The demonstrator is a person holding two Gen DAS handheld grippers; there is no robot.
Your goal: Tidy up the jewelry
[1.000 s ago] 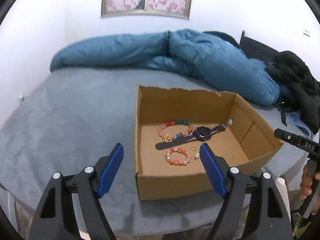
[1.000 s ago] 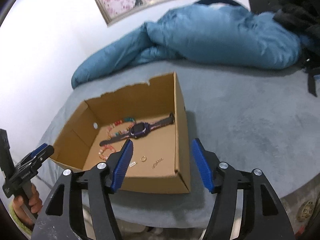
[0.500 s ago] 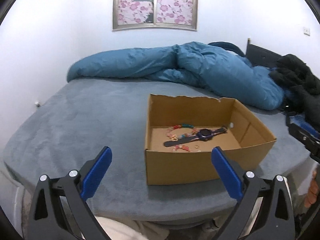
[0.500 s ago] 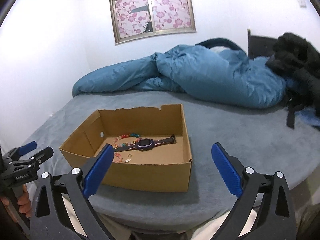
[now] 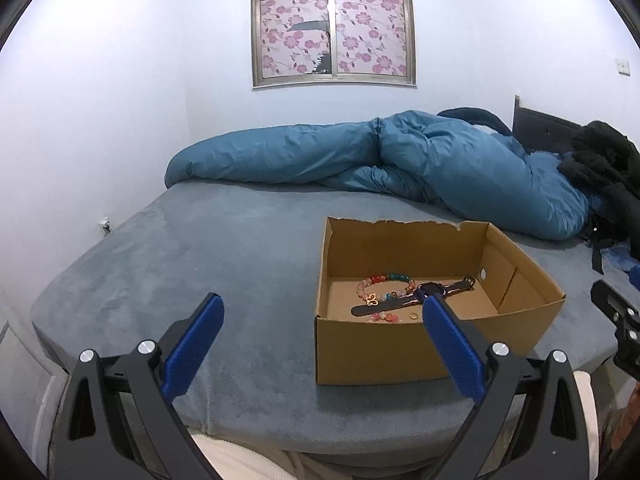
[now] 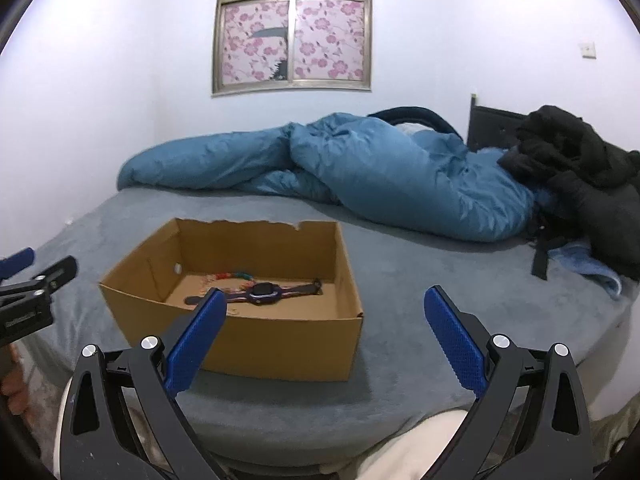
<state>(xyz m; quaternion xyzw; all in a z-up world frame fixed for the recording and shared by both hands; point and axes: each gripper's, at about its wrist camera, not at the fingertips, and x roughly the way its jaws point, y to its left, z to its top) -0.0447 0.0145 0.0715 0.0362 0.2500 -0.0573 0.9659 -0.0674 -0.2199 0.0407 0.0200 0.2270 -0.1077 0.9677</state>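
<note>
Left wrist view: the left hand-held gripper (image 5: 322, 312) stood with its blue pads (image 5: 194, 344) spread wide and nothing between them, its jaws having just been opening. It hung at the lower edge of the frame, over the near part of a grey-blue bed (image 5: 200, 264). An open cardboard box (image 5: 372, 348) sat on the bed right of centre. On the box floor lay a dark watch (image 5: 424, 292), a multicoloured bead bracelet (image 5: 384, 280) just behind it, a pink bead bracelet (image 5: 384, 317) near the front wall, and a small gold ring (image 5: 413, 315) beside that. A rumpled blue duvet (image 5: 400, 160) lay across the far side of the bed, with black clothing (image 5: 604, 160) at the right edge. A window (image 5: 332, 28) with floral covering occupied the upper centre.

Right wrist view: the right hand-held gripper (image 6: 326, 306) was likewise wide apart and empty, its jaws having just been opening. The box appeared left of centre, the watch across its floor. The other hand-held gripper showed at the left edge of the frame, apart from the box.
</note>
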